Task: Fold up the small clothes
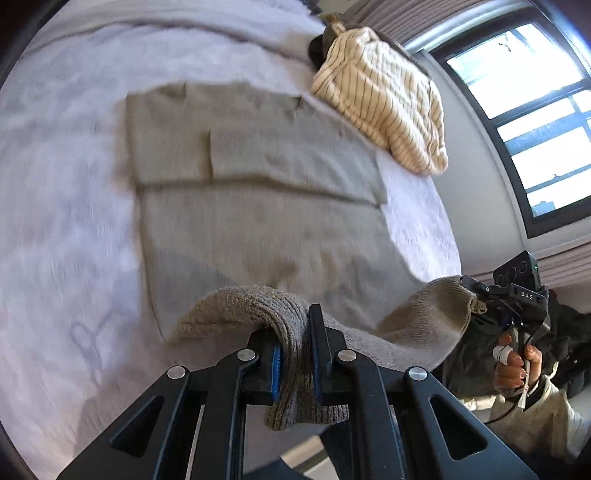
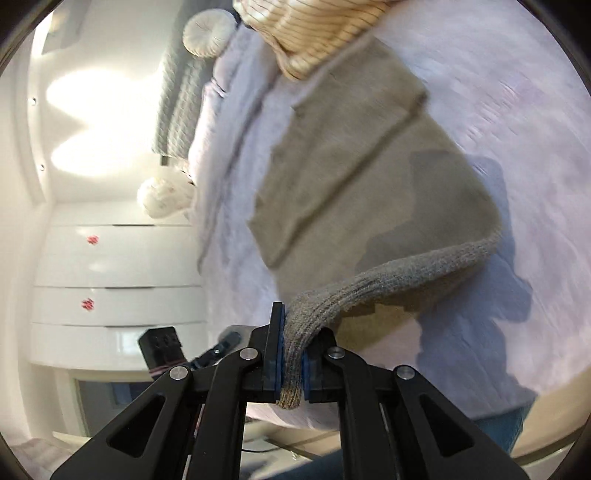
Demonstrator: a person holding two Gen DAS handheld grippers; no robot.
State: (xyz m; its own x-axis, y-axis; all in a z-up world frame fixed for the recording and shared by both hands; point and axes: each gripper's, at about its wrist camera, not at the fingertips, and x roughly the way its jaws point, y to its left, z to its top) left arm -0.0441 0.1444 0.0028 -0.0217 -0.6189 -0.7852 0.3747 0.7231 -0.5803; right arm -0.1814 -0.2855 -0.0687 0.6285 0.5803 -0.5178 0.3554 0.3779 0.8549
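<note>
A grey-beige knitted sweater (image 1: pixel 258 192) lies flat on the white bed, its sleeves folded across the body. My left gripper (image 1: pixel 295 354) is shut on the ribbed bottom hem near one corner and holds it lifted off the bed. My right gripper (image 2: pixel 291 354) is shut on the hem at the other corner, also lifted; it shows in the left wrist view (image 1: pixel 476 295) at the right. The sweater (image 2: pixel 351 166) stretches away from both grippers, and the hem (image 2: pixel 406 273) curves up between them.
A cream striped garment (image 1: pixel 384 99) lies bunched on the bed beyond the sweater, also in the right wrist view (image 2: pixel 310 33). The white bedspread (image 1: pixel 66 221) surrounds it. A window (image 1: pixel 535 110) is at right. White drawers (image 2: pixel 118 277) stand left of the bed.
</note>
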